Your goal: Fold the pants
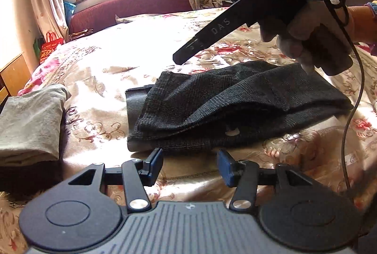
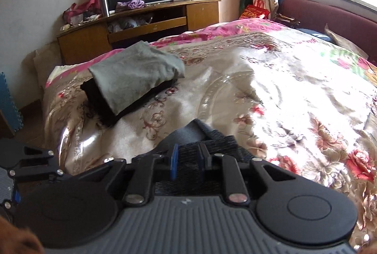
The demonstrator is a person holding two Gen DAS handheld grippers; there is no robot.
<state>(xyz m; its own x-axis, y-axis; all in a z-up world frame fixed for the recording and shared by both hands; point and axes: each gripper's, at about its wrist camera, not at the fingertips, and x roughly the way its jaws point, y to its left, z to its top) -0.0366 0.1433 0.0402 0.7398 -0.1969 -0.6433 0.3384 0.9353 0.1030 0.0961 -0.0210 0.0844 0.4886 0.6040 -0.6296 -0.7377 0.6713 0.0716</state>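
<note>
Dark grey checked pants [image 1: 212, 107] lie folded in a thick bundle on the floral bedspread [image 1: 99, 70]. My left gripper [image 1: 189, 164] is open and empty, just in front of the bundle's near edge. The right gripper's body [image 1: 271, 6] hovers above the pants in the left wrist view, held by a gloved hand. In the right wrist view my right gripper [image 2: 188, 159] is open, with the pants [image 2: 212, 138] below and between its fingers; whether they touch is unclear.
A folded grey garment [image 1: 30, 122] on a dark one lies at the left; it also shows in the right wrist view [image 2: 136, 74]. A maroon headboard [image 1: 132, 6] and window are behind. A wooden TV stand [image 2: 141, 22] stands past the bed's edge.
</note>
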